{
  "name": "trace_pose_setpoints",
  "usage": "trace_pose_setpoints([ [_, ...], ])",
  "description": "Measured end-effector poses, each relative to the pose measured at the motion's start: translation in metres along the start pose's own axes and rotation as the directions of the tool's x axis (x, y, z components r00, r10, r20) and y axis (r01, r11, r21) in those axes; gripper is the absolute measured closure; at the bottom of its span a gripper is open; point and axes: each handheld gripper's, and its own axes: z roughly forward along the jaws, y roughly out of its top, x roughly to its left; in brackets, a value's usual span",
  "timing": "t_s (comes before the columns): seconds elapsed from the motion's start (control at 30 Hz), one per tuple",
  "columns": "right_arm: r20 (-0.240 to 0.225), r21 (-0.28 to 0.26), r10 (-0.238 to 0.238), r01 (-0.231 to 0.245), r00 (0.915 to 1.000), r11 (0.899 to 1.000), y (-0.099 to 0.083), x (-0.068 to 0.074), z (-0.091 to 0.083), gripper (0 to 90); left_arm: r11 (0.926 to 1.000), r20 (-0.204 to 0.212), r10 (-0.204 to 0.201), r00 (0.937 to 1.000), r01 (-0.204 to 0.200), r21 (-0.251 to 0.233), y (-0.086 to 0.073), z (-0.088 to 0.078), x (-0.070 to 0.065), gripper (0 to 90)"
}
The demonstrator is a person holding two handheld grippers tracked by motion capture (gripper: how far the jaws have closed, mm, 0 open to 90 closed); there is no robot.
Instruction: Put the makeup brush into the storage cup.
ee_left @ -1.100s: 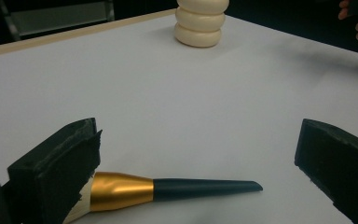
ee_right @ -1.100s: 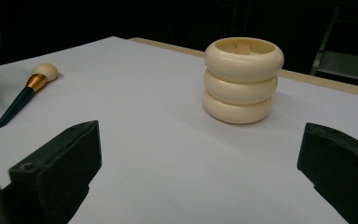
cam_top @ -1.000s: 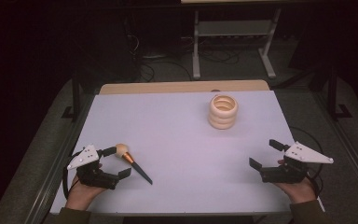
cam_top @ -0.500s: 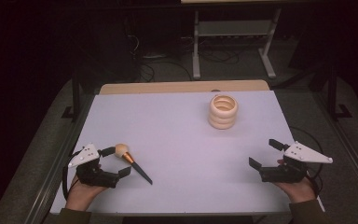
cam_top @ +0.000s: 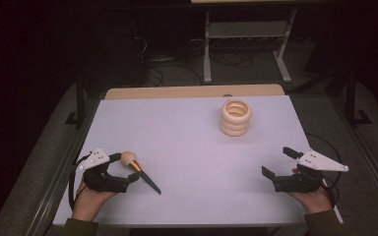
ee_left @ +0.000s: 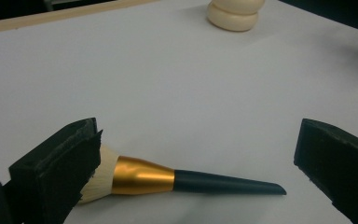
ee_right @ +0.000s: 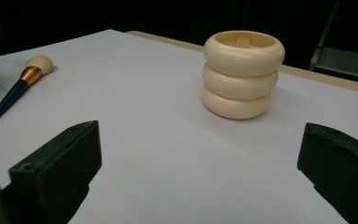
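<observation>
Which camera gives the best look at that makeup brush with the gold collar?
The left gripper view: the black-handled makeup brush with gold collar lies close, though a jaw hides part of its bristles. The high view and right gripper view show it whole but small.

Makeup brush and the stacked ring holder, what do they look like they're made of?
Makeup brush: pale soft bristles, a shiny gold ferrule that looks metallic, and a dark matte handle, plastic or painted wood. Stacked ring holder: smooth cream surface with a soft sheen, likely plastic or glazed ceramic; cannot tell which.
</observation>
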Motion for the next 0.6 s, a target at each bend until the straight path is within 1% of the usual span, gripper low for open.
trace_pose_setpoints([
  [0.03, 0.001, 0.003, 0.004, -0.004, 1.0000, 1.000, 0.000, 0.000, 0.000, 0.0, 1.0000, -0.007, -0.003, 1.0000, 0.003, 0.008, 0.001, 0.000, 0.000, 0.0],
  [0.13, 0.003, 0.007, -0.001, 0.001, 1.0000, 1.000, 0.000, 0.000, 0.001, 0.0, 1.0000, -0.011, 0.004, 0.9999, -0.004, 0.006, 0.003, 0.001, 0.000, 0.0],
  [0.2, 0.001, 0.010, -0.001, 0.001, 1.0000, 1.000, -0.001, 0.000, 0.001, 0.0, 1.0000, -0.009, -0.008, 0.9999, 0.008, 0.000, 0.004, 0.002, -0.001, 0.0],
  [0.23, 0.002, 0.010, -0.003, 0.003, 1.0000, 1.000, -0.001, 0.000, 0.001, 0.0, 1.0000, -0.009, -0.004, 1.0000, 0.004, 0.006, 0.005, 0.002, 0.000, 0.0],
  [0.3, 0.001, 0.011, -0.003, 0.003, 1.0000, 1.000, -0.001, 0.000, 0.001, 0.0, 1.0000, -0.008, -0.009, 0.9999, 0.009, 0.002, 0.005, 0.003, -0.001, 0.0],
  [0.43, -0.001, 0.011, -0.002, 0.002, 1.0000, 1.000, -0.001, 0.001, 0.002, 0.0, 0.9999, -0.006, -0.012, 0.9999, 0.012, 0.010, 0.008, 0.004, -0.001, 0.0],
  [0.47, -0.003, 0.010, -0.002, 0.002, 1.0000, 1.000, -0.001, 0.001, 0.002, 0.0, 0.9997, -0.002, -0.017, 0.9998, 0.017, 0.014, 0.009, 0.005, -0.001, 0.0],
  [0.5, -0.003, 0.009, -0.004, 0.004, 1.0000, 1.000, -0.001, 0.001, 0.003, 0.0, 0.9996, -0.001, -0.013, 0.9999, 0.013, 0.025, 0.009, 0.005, -0.001, 0.0],
  [0.53, -0.003, 0.009, -0.006, 0.006, 1.0000, 1.000, -0.001, 0.001, 0.003, 0.0, 0.9990, -0.006, -0.020, 0.9998, 0.020, 0.041, 0.011, 0.007, -0.001, 0.0],
  [0.57, -0.005, 0.012, -0.005, 0.005, 1.0000, 1.000, -0.001, 0.002, 0.003, 0.0, 0.9983, -0.007, -0.018, 0.9998, 0.018, 0.055, 0.012, 0.008, 0.000, 0.0],
  [0.6, -0.004, 0.014, -0.003, 0.003, 1.0000, 1.000, -0.001, 0.002, 0.003, 0.0, 0.9981, -0.008, -0.018, 0.9998, 0.019, 0.059, 0.013, 0.009, 0.000, 0.0],
])
